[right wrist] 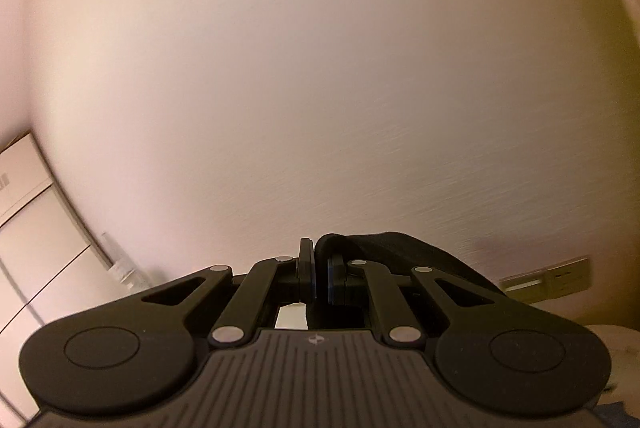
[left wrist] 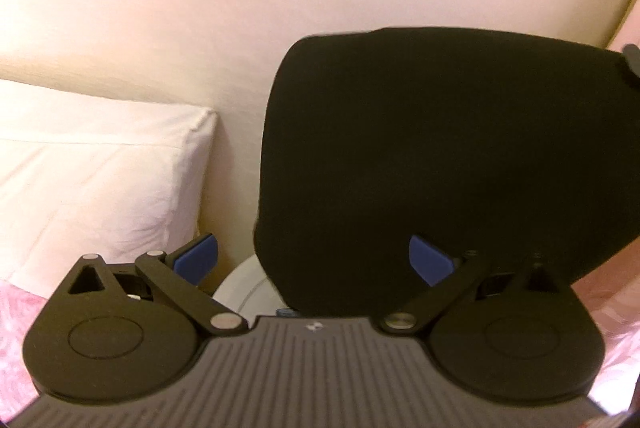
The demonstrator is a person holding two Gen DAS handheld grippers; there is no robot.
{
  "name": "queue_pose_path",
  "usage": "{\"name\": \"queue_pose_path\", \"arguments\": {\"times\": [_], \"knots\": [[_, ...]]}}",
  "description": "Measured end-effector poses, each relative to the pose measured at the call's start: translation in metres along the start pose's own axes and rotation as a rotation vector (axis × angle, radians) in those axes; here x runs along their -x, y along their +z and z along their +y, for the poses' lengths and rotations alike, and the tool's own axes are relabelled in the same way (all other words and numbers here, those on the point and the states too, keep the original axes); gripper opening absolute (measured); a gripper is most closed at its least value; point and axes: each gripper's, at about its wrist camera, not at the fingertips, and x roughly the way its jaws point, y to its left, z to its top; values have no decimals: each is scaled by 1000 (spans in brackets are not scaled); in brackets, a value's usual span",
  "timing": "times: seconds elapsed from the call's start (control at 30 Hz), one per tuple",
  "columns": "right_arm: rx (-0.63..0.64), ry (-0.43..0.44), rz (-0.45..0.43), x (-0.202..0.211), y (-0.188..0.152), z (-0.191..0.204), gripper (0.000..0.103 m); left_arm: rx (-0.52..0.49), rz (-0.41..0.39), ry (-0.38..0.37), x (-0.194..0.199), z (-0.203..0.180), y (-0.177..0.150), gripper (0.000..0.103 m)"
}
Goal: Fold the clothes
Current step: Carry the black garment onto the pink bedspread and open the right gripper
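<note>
From the left wrist camera, the left gripper (left wrist: 314, 260) stands with its jaws wide apart, its blue pads (left wrist: 198, 255) gripping nothing, and a black garment (left wrist: 440, 164) hangs in the air just ahead of it, filling the right half of the view against a cream wall (left wrist: 240, 8). One pad shows against the cloth's lower edge, but I cannot tell whether it touches the fabric. A white pillow (left wrist: 92, 180) lies to the left, pink patterned bedding (left wrist: 16, 312) shows at the lower corners, and part of a round white object (left wrist: 244, 288) peeks out beneath the cloth; what it is I cannot tell. At the far right edge a dark shape meets the garment's upper corner, probably the other tool. From the right wrist camera, the right gripper (right wrist: 320, 280) is tilted up toward the wall, jaws drawn nearly together on a bunched edge of the black garment, which drapes away over the right finger. White cabinet drawers (right wrist: 24, 212) stand at the left and a wall outlet plate (right wrist: 560, 278) at the right. It looks to me like the lift-and-spread step before any fold: one corner is held and the other is free. The next move seems to call for the left jaws to close on the opposite corner, so the piece can be stretched flat and lowered onto the bed.
</note>
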Motion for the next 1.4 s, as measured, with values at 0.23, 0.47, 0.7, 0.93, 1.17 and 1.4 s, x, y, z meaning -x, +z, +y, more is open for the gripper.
{"name": "queue_pose_path", "arguments": {"times": [0.23,0.47,0.7,0.93,1.17,1.4], "knots": [[125,198,47,-13,-24,110,8,71,-114,148,121,50,-45,101],[200,483,91,-1,-57,257,8,219,-230,386,291,107,-129,101],[207,833,165,43,-83,415,8,401,-359,638,464,124,-239,101],[136,1114,333,66,-138,506,8,623,-492,928,625,97,-352,101],[259,1291,631,73,-224,568,14,885,-572,1172,697,48,-441,102],[786,1116,1229,106,-363,561,56,1184,-501,1306,697,6,-518,102]]}}
